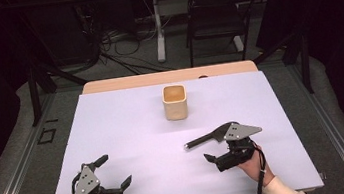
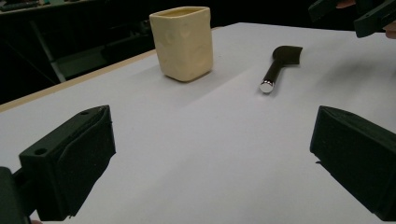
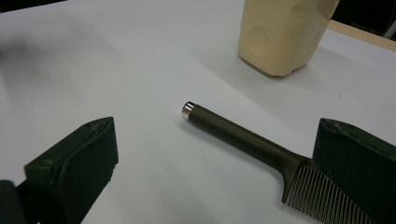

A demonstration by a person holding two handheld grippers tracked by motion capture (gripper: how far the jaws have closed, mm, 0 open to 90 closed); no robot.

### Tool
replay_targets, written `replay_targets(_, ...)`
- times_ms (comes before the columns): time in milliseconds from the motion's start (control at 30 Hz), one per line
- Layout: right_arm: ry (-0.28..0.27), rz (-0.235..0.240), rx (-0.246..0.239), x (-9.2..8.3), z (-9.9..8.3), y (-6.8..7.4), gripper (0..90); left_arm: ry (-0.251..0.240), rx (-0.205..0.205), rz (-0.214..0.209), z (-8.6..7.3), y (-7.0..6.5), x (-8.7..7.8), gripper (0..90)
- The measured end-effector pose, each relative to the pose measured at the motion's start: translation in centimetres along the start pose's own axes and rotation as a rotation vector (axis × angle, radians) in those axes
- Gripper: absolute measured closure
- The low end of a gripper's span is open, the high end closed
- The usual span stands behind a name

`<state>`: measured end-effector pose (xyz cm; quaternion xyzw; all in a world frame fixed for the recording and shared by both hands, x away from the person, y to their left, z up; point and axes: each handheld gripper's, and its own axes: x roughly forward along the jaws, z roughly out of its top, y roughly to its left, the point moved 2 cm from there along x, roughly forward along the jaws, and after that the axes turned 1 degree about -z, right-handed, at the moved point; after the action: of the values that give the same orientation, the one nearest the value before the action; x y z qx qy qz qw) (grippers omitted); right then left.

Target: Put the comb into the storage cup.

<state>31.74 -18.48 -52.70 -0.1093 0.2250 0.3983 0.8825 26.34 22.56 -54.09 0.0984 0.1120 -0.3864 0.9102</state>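
At the near left of the white table (image 1: 129, 133), the left gripper (image 1: 112, 171) rests low in a person's hand, its jaws spread wide and holding nothing. Toward the far middle stands a cream, square-sided cup (image 1: 175, 102), upright and open at the top, well apart from both grippers. Right of centre lies a dark comb (image 1: 208, 137) flat on the table, its handle ending in a shiny metal cap that points left; in the right gripper view its fine teeth (image 3: 322, 196) show beside one jaw. At the near right, the right gripper (image 1: 218, 148) hovers by the comb's toothed end, jaws wide apart, gripping nothing. Judging by this, the work has barely begun: the comb is not yet grasped, and lifting it, probably to stand it in the cup, remains.
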Motion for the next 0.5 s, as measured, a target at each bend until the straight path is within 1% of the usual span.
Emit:
replay_targets(167,0.011,0.002,0.008,0.4,0.2,-0.1,0.0,-0.003,-0.001,0.009,0.0,0.0,0.0,0.0)
replay_targets(333,0.011,0.003,0.019,0.9,0.3,-0.4,0.0,-0.001,0.001,0.007,0.0,0.0,0.0,0.0)
replay_targets(500,0.026,0.010,0.022,1.8,0.7,-0.4,0.0,0.000,-0.001,0.008,0.0,0.0,0.0,0.0)
